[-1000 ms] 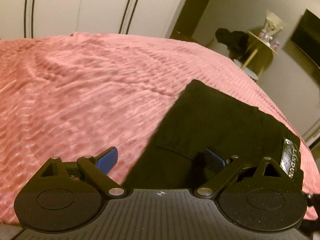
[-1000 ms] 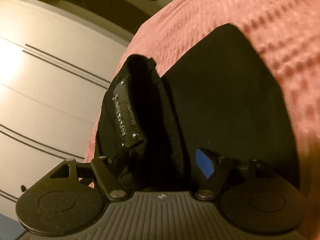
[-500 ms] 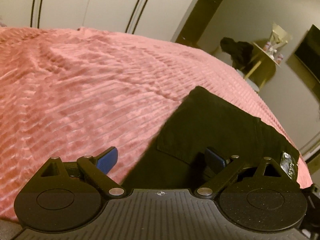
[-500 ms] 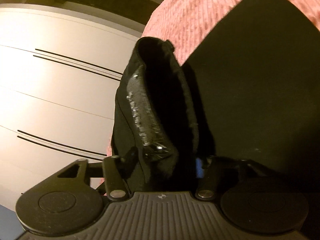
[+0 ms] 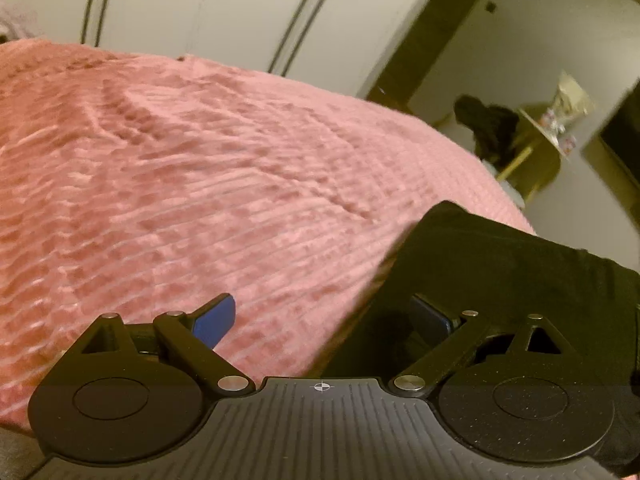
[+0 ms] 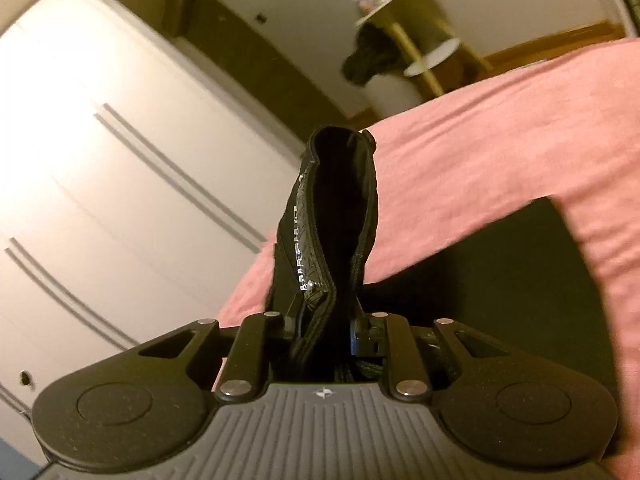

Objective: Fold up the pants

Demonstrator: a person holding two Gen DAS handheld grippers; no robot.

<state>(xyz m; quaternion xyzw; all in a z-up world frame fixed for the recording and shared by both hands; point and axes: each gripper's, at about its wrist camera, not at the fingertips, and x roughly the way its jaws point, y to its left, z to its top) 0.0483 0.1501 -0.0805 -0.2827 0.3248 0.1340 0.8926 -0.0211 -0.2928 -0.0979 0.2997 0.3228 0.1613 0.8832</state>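
Note:
The black pants (image 5: 492, 264) lie on the pink ribbed bedspread (image 5: 192, 184) at the lower right of the left wrist view. My left gripper (image 5: 320, 318) is open, low over the bed at the pants' left edge, with one blue pad (image 5: 214, 316) over the bedspread and the other over black cloth. My right gripper (image 6: 324, 332) is shut on the pants' waistband (image 6: 332, 216), which stands up from between the fingers with its shiny label (image 6: 308, 256) showing. The rest of the pants (image 6: 500, 276) lies on the bed below.
White wardrobe doors (image 6: 100, 184) stand beyond the bed's far edge. A small gold side table (image 6: 404, 28) with a dark garment (image 6: 372, 60) draped on it stands by the wall past the bed's corner; it also shows in the left wrist view (image 5: 536, 148).
My right gripper has shut on the waistband and lifted it, tilting up toward the room. My left gripper stays open and has drifted slightly back and left along the pants' edge.

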